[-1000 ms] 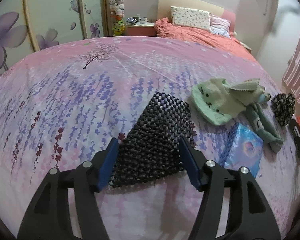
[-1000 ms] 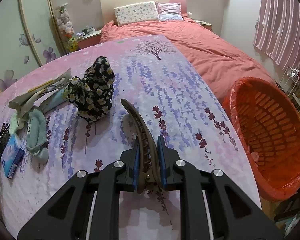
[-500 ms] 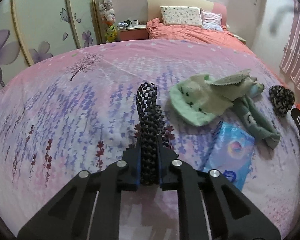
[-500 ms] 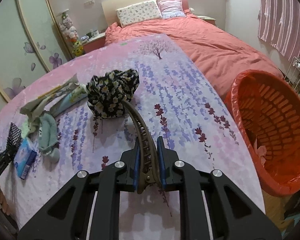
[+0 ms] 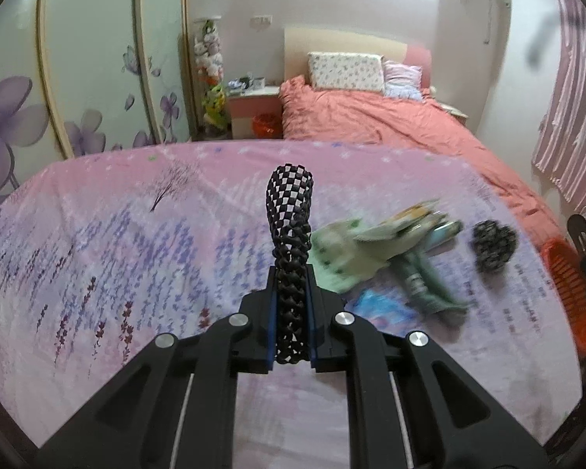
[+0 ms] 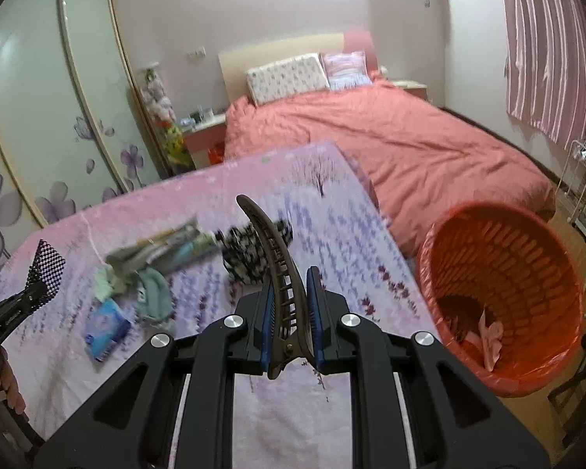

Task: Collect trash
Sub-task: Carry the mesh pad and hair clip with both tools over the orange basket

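My left gripper (image 5: 291, 297) is shut on a black checkered mesh pad (image 5: 291, 226), folded upright and lifted above the pink floral cloth (image 5: 97, 242). The pad also shows in the right wrist view (image 6: 45, 269). My right gripper (image 6: 290, 297) is shut on a brown hair claw clip (image 6: 275, 258), held above the cloth's right part. The orange basket (image 6: 504, 297) stands on the floor to the right, with pink scraps inside.
Green cloth items (image 5: 371, 250), a blue tissue pack (image 5: 383, 305) and a black floral pouch (image 5: 492, 246) lie on the cloth. A bed with a coral cover (image 6: 410, 144) stands behind. A wardrobe (image 6: 39, 125) is at the left.
My left gripper closed on the mesh pad, squeezing it narrow, and lifted it off the cloth. My right gripper rose with the clip, and the basket came closer.
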The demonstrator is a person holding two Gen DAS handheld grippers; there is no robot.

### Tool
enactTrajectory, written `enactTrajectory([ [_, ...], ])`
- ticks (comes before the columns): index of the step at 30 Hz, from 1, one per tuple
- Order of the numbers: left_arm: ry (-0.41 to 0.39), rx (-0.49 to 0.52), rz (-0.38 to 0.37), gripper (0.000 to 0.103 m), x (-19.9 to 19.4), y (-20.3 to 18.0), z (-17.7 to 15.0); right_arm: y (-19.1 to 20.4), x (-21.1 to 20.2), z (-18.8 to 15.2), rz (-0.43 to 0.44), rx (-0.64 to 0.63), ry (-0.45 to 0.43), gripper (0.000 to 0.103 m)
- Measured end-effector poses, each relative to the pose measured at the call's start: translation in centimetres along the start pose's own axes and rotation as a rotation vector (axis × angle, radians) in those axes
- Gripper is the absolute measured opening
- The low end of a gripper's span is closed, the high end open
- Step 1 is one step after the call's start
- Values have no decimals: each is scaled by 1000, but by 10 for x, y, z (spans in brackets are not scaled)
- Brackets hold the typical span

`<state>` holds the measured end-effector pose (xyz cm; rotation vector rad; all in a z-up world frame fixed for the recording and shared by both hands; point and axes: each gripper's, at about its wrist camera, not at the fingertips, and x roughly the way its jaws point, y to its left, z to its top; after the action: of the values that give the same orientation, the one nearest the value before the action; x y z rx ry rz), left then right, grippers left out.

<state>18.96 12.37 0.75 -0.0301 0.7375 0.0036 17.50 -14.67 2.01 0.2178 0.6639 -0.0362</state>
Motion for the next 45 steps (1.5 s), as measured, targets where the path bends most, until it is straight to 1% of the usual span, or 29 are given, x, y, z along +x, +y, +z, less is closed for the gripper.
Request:
enactTrajectory([
  [3, -19, 8, -32, 13, -13, -17, 6, -3, -12, 4, 3, 3, -31, 16],
  [6, -40, 28, -74, 13, -25, -42, 12, -9, -22, 6, -5, 6, -56, 16],
  [10, -57, 60, -152, 13, -37, -76, 18, -18, -31, 6, -25, 17, -78, 16],
  [20, -74, 133, -314, 13, -49, -161, 21, -67, -44, 8, -93, 80, -124, 16],
  [29, -54, 198, -450, 13, -40, -233, 15, -120, -45, 9, -139, 174, -143, 16],
  [35, -14, 236, -543, 13, -27, -283, 6, -148, -36, 6, -151, 222, -142, 16],
  [39, 5, 273, -587, 13, -18, -317, -1, -170, -28, 5, -158, 252, -134, 16],
  [45, 36, 325, -651, 13, -2, -371, -12, -205, -16, 2, -142, 319, -109, 16],
])
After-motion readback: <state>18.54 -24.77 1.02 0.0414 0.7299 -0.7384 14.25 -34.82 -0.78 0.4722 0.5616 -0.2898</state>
